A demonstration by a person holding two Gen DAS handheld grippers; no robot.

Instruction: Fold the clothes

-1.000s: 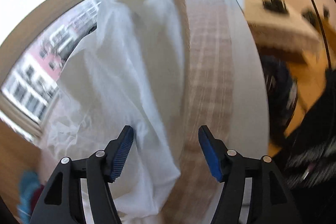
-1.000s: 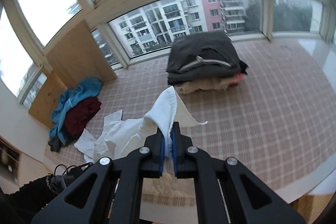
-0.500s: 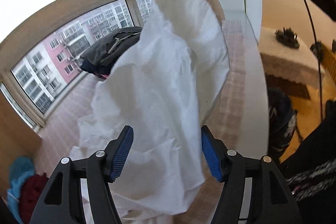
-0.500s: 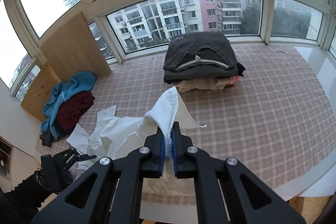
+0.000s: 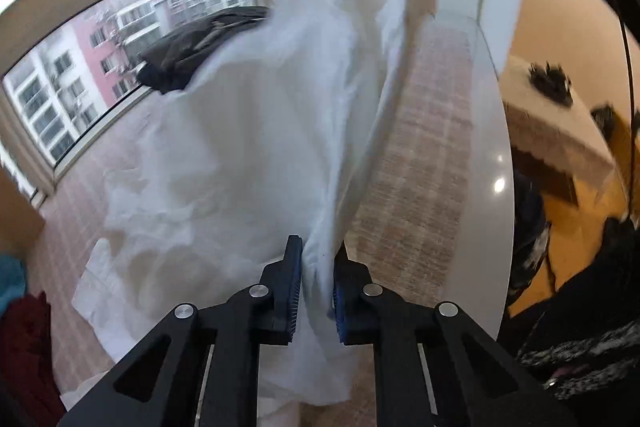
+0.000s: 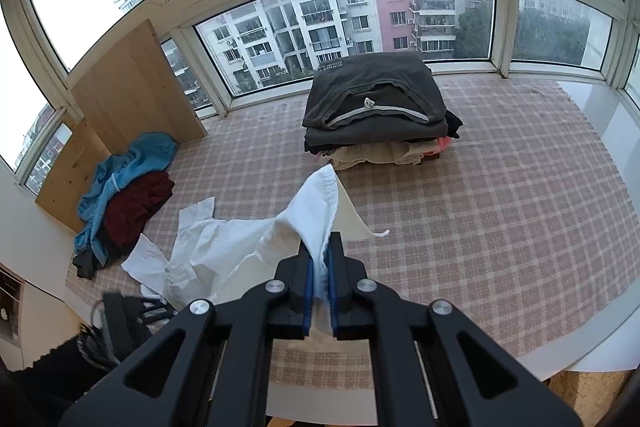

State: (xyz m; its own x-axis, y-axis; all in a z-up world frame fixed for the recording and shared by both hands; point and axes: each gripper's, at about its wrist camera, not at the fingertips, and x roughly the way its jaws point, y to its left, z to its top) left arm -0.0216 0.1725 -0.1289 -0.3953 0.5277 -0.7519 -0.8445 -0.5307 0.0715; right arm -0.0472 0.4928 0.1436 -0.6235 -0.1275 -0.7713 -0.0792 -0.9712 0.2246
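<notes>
While the right gripper (image 6: pixel 319 277) holds a hem of the white garment (image 6: pixel 256 247) clamped between its fingers, lifting it off the bench (image 6: pixel 500 227), the left gripper (image 5: pixel 316 291) has its fingers nearly together on a lower fold of the same cloth; I judge they grip it, though a slight gap shows. Holding two points likely lets the piece hang and spread so it can be laid flat for folding. Part of it trails on the checked cover near the front-left edge. A folded stack (image 6: pixel 376 115) sits toward the far edge by the window; its dark top item bears small white lettering, too small to read. Unfolded clothes (image 6: pixel 128 187) lie at the left edge.
</notes>
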